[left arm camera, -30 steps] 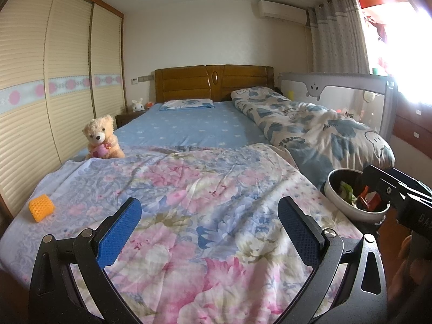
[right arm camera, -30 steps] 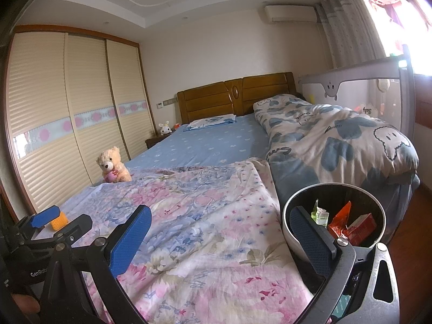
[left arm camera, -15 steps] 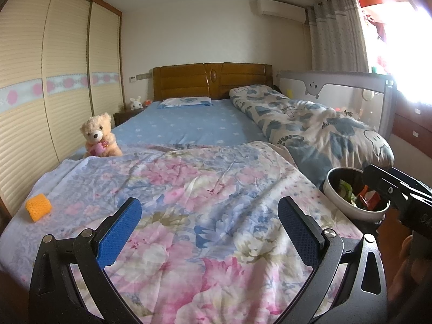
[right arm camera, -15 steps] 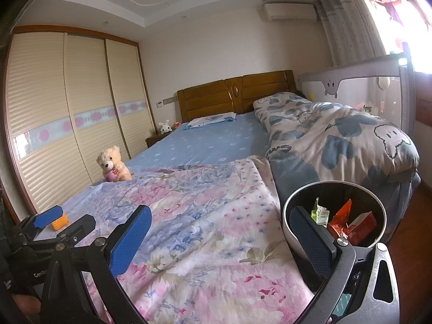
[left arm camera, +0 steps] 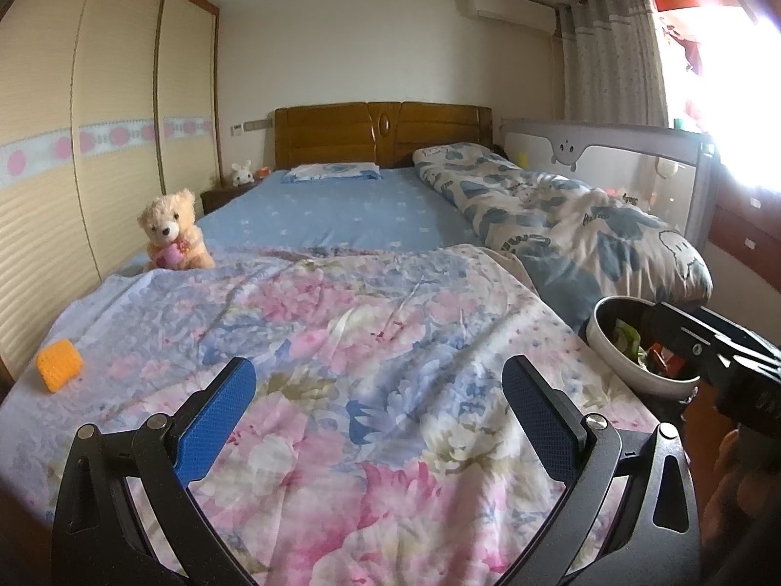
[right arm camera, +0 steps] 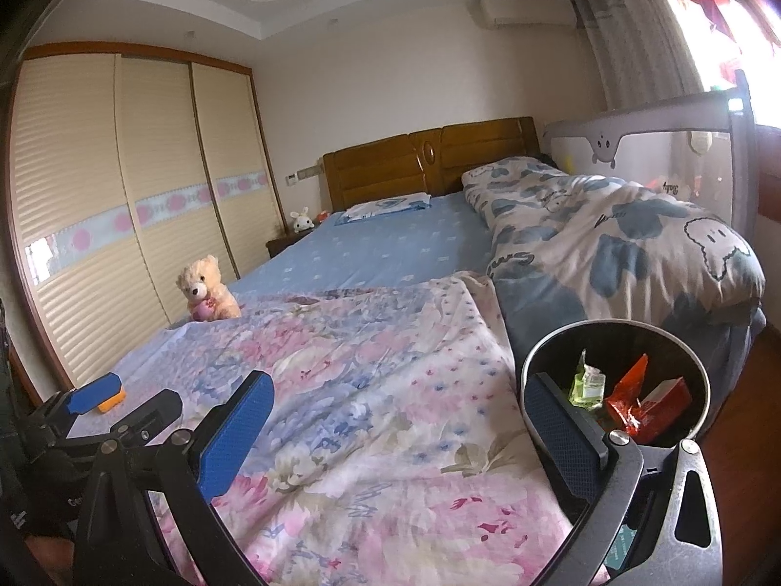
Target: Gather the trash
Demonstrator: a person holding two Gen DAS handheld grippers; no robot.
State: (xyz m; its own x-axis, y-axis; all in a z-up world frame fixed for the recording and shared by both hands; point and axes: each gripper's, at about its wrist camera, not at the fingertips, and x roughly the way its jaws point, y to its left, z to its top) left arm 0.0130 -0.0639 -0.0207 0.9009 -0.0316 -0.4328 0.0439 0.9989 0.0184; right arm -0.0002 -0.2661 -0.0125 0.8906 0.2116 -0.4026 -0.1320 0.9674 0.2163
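Trash bin [right arm camera: 683, 342] stands right of the bed [left arm camera: 341, 342], teddy [left arm camera: 173, 232] far left.

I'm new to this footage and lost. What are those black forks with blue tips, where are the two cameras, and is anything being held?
No robot here: a person carries a pair of hand-held tongs in each hand, with a wide-angle camera on each looking forward along its fingers. In the left view, the left tongs stand open and hold nothing, over a floral blanket on the bed. The right view shows the right tongs, also open and holding nothing. Beside the bed stands a bin holding a red wrapper and other scraps. A small orange object lies on the blanket; a teddy bear sits farther back.
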